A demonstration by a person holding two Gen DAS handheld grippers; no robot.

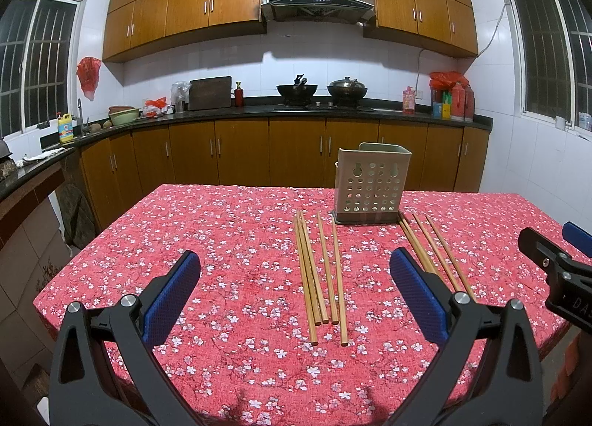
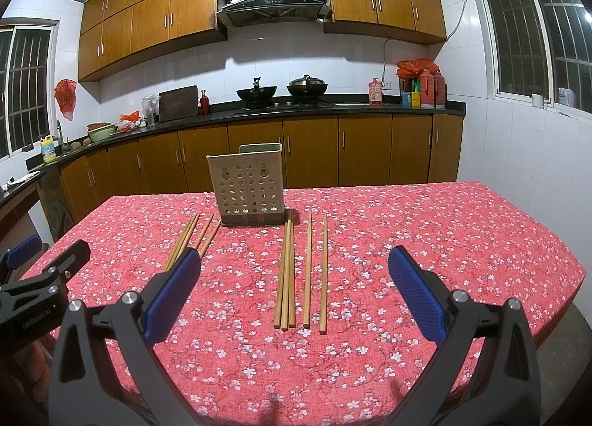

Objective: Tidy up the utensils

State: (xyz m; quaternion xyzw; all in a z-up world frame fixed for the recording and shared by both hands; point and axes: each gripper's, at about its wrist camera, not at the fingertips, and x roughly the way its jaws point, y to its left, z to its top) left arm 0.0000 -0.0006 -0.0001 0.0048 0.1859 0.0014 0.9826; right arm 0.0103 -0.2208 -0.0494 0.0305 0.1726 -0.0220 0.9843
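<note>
A beige perforated utensil holder (image 1: 372,182) (image 2: 248,185) stands upright on the red floral table. Several wooden chopsticks (image 1: 320,274) lie in front of it on its left; the right wrist view shows them partly behind my right gripper's left finger (image 2: 194,237). Another group of several chopsticks (image 1: 433,248) (image 2: 301,274) lies on its right. My left gripper (image 1: 296,293) is open and empty, above the near table, in line with the left group. My right gripper (image 2: 296,291) is open and empty, in line with the right group.
The table (image 1: 222,233) (image 2: 444,233) has a red flowered cloth, with edges at left, right and far side. Behind it a kitchen counter (image 1: 259,111) carries woks, bottles and a cutting board. Each gripper shows at the edge of the other's view.
</note>
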